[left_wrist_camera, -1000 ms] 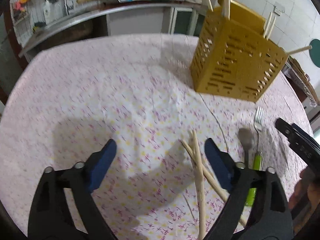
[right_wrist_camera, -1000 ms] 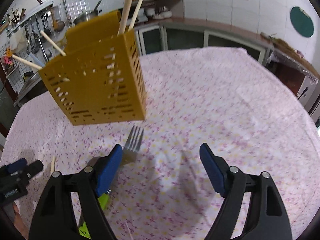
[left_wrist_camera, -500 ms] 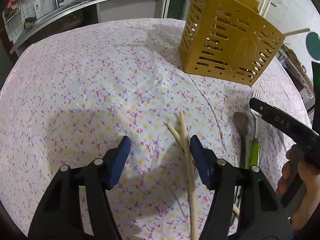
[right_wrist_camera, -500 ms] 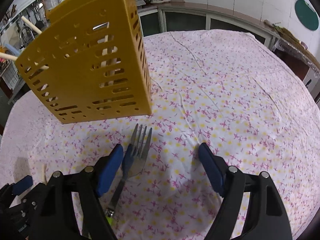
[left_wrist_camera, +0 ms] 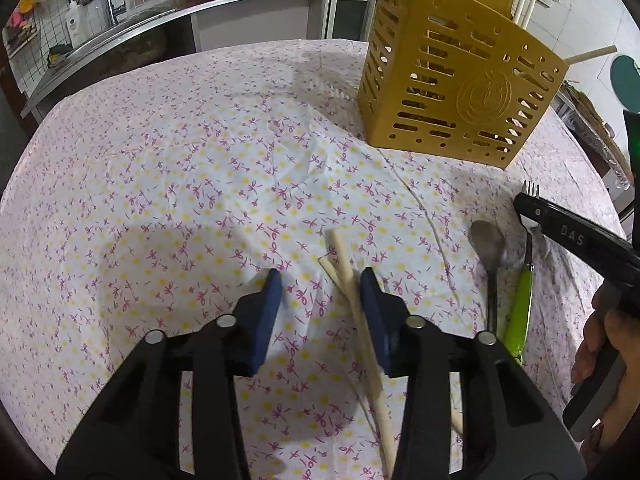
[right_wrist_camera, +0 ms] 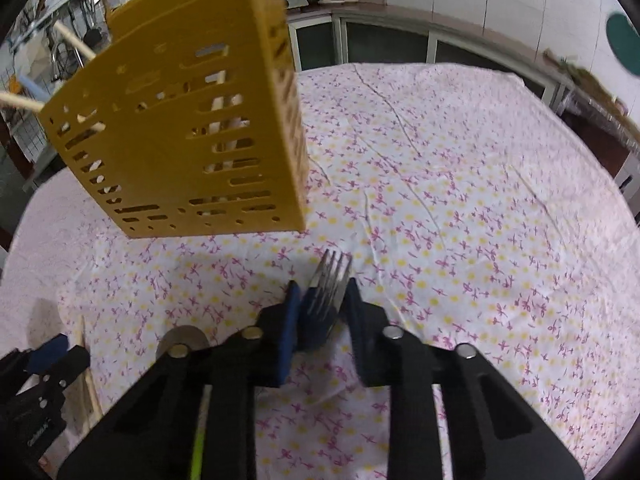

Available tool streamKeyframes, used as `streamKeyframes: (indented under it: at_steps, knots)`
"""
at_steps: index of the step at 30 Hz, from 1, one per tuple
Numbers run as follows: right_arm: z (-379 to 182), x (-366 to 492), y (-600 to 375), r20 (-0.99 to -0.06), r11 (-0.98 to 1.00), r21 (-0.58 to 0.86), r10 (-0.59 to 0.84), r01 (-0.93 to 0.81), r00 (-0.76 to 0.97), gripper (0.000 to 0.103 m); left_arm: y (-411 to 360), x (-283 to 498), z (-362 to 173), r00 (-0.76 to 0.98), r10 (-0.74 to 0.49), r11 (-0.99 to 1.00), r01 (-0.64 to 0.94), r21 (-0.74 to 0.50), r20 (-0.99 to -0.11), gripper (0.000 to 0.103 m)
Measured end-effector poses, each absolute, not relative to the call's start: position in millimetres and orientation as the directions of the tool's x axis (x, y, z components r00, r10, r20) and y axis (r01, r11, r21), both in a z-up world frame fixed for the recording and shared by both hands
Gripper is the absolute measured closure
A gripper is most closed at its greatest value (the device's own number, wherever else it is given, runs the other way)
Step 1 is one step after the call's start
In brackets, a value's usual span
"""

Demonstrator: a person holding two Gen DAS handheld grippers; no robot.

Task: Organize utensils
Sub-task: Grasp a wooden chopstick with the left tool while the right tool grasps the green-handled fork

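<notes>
On the round table under a white cloth with purple and yellow flowers (left_wrist_camera: pixel 200 168), the left gripper (left_wrist_camera: pixel 320 300) points down at the cloth with its blue pads closing; the left pad is clear, while a pair of pale wooden chopsticks (left_wrist_camera: pixel 352 284) lies crossed between them, just against the right pad, not yet pinched. To the right of the chopsticks lie a dull metal spoon (left_wrist_camera: pixel 489 252) and, just beside it, a steel fork with a bright green handle (left_wrist_camera: pixel 520 308), both roughly parallel. Behind them, well apart from the chopsticks, stands a slotted yellow plastic utensil caddy (left_wrist_camera: pixel 460 92) with more wooden sticks poking out of its top and side holes. At the far right, the right gripper (right_wrist_camera: pixel 320 300) is closing with the fork's head between its blue pads, tines (right_wrist_camera: pixel 334 268) sticking out ahead toward the caddy (right_wrist_camera: pixel 180 140), which rises close in front and blocks the left half of that view. A hand (left_wrist_camera: pixel 600 344) holds that gripper's handle at the edge. A steel counter with a sink and stove (left_wrist_camera: pixel 160 4) runs along the wall beyond
</notes>
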State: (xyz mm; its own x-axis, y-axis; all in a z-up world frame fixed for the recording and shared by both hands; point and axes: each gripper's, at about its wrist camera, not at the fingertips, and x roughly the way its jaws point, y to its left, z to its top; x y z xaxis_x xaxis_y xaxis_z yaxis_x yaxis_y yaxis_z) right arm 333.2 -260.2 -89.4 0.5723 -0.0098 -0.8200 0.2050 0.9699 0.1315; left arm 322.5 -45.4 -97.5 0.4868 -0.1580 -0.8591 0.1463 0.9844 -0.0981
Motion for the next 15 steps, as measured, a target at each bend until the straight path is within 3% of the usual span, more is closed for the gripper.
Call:
streamKeyframes:
  at_steps: [5,15]
  knots:
    - [-89.4,325.8,-277.7,-0.815,0.952,0.228,0.072,0.204,0.575,0.094,-37.0,319.9,-94.8,0.474,-0.198,0.978,0.157,-0.139,-0.858,0.079]
    - [-86.1,305.7,-284.6,-0.807,0.952,0.225,0.062,0.208,0.588,0.095,-36.7,316.6,-93.3,0.467,-0.225,0.972,0.169,-0.163,-0.855,0.094]
